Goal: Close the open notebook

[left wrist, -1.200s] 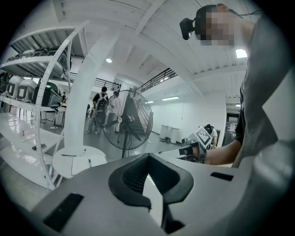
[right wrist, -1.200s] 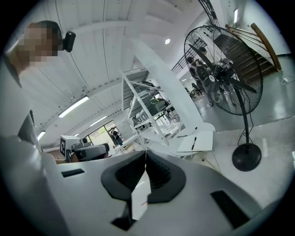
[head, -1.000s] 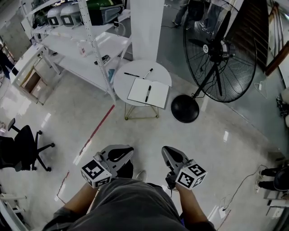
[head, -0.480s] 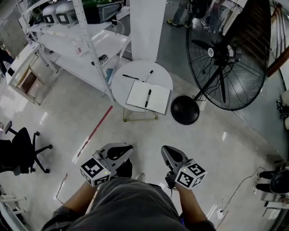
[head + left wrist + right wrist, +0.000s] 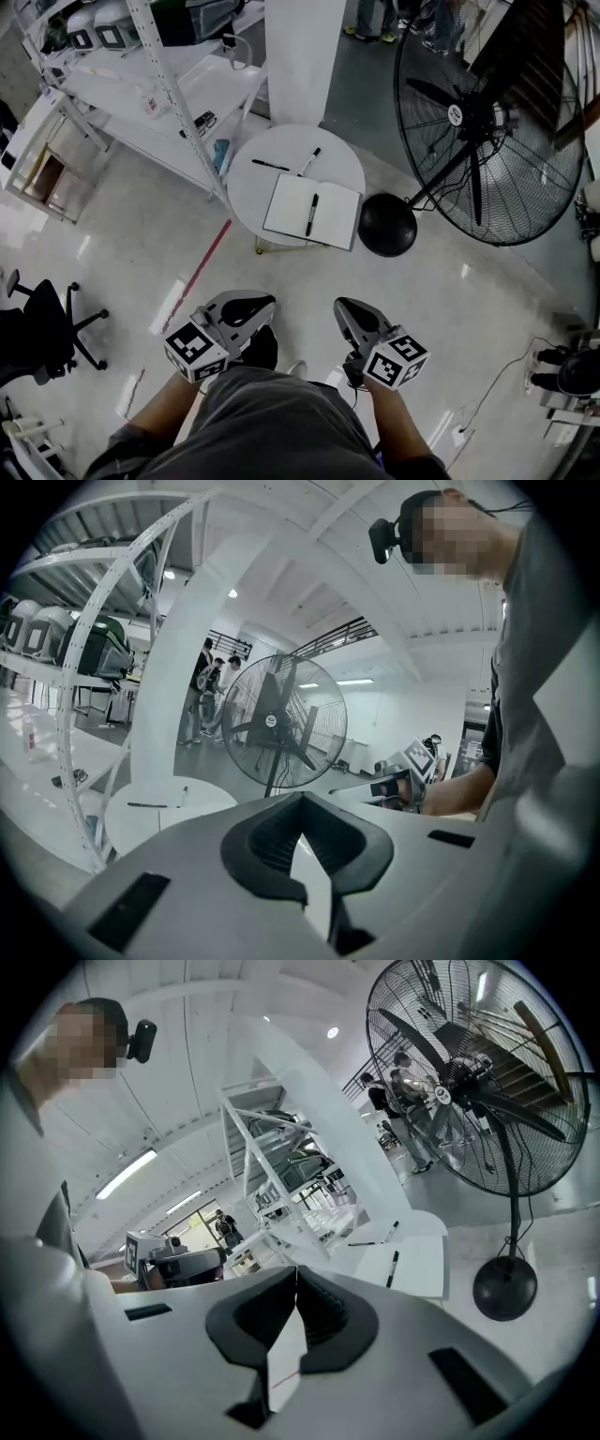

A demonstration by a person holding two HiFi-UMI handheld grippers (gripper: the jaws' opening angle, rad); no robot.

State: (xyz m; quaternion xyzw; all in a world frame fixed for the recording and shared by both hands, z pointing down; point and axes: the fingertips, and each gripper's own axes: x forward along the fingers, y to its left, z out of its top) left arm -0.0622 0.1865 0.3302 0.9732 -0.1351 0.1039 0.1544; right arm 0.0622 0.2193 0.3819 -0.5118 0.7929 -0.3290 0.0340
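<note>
Far left, white shelving rack (image 5: 178,103); office chair (image 5: 37,328) near left. Near, left gripper (image 5: 255,306), jaws together, empty. Farther off, round white table (image 5: 253,192) bearing open notebook (image 5: 333,208), pen (image 5: 312,214) on its page. Near, right gripper (image 5: 345,309), jaws pressed together, empty. Far right, large pedestal fan (image 5: 487,122).

Take the round table (image 5: 251,192) as your mark. On its near side the floor (image 5: 309,281) lies bare all the way to your feet, with only a red tape strip (image 5: 200,272) flat on it to the near left. Just right of the table sits the fan's black base (image 5: 386,225), close to the rim, and its wide cage (image 5: 511,131) rises farther right. The shelf rack (image 5: 122,89) crowds the table's left side, and a white column (image 5: 300,56) stands behind it. On the tabletop, the open notebook (image 5: 336,217) fills the near right with a pen (image 5: 312,214) on it. Two more pens (image 5: 270,165) lie behind, and the near left is bare.
</note>
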